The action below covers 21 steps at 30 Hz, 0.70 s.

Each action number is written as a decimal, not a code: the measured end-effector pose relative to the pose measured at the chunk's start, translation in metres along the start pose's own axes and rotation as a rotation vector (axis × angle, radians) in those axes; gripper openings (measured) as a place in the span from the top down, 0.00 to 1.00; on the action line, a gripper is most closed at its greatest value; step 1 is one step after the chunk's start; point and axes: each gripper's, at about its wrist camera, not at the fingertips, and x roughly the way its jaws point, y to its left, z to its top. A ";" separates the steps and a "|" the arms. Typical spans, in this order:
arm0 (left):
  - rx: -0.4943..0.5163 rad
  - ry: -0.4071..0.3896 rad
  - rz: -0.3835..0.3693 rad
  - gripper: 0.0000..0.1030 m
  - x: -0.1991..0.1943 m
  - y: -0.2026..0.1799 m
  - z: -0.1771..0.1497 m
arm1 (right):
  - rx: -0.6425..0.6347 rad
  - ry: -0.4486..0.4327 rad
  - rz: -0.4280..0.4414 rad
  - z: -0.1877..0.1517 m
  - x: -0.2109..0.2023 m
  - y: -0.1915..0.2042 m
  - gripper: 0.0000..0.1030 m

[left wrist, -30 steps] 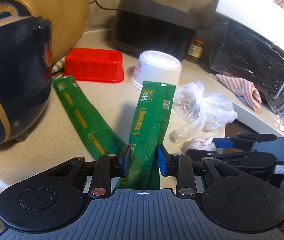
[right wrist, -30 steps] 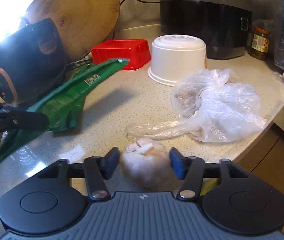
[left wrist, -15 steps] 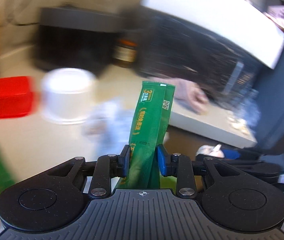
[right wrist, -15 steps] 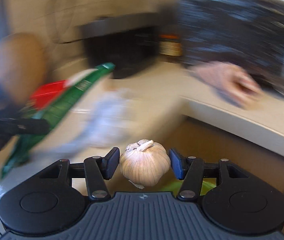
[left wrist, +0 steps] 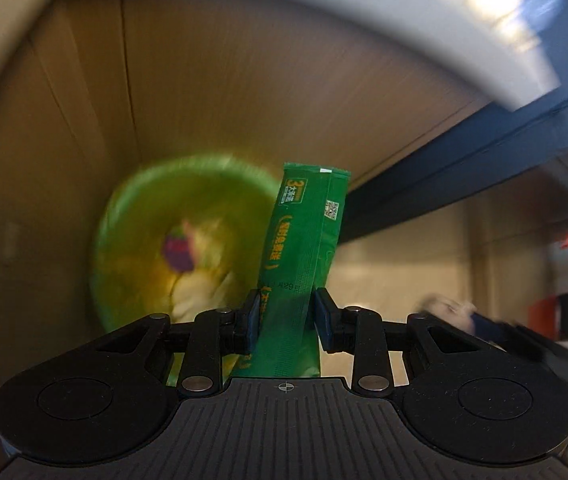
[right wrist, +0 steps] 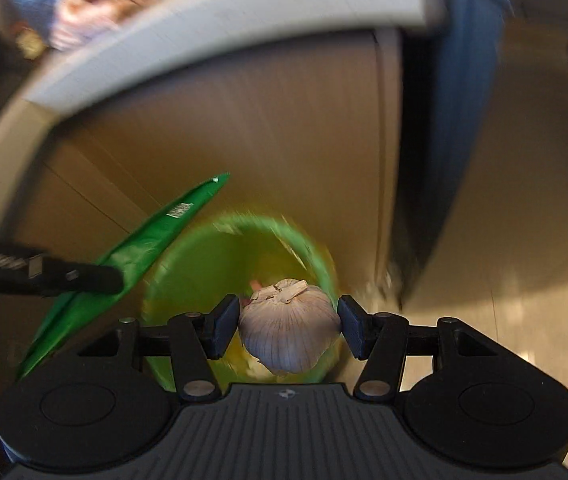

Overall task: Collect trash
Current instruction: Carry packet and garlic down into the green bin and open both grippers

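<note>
Left gripper point(left wrist: 287, 314) pointed steeply down, jaws clamped on a green sachet pack point(left wrist: 302, 248). Pack stands up between the blue pads and runs toward 12 o'clock, printed face and QR square to camera.

Green bin point(left wrist: 124, 220) on the floor, at 10 o'clock of the pack in the left wrist view, badly smeared. Pale scraps and something purple inside; can't tell what they are.

Right gripper point(right wrist: 289, 322) also aimed down, jaws gripping a garlic bulb point(right wrist: 288, 326), pads against both sides, stem tuft toward 12 o'clock. Bulb sits directly over the green bin point(right wrist: 172, 276) opening in the right wrist view.

Same view: green sachet pack point(right wrist: 144, 248) at 10 o'clock of the bulb, slanting up-right, its tip over the bin's rim, with one dark finger point(right wrist: 80, 278) of the left gripper across it.

Brown cabinet front point(right wrist: 244, 140) behind the bin, pale surface edge point(right wrist: 204, 28) arcing across at 12 o'clock. Everything beyond the jaws is motion-blurred.
</note>
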 end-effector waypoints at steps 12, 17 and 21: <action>-0.173 -0.104 0.028 0.66 0.018 0.035 0.019 | 0.012 0.195 0.035 -0.015 0.074 -0.014 0.47; -0.191 -0.199 -0.018 0.66 -0.027 0.037 0.014 | -0.100 0.331 0.102 -0.002 0.149 0.017 0.47; -0.067 -0.235 -0.040 0.66 -0.055 0.024 -0.002 | -0.186 0.476 0.109 -0.010 0.231 0.050 0.47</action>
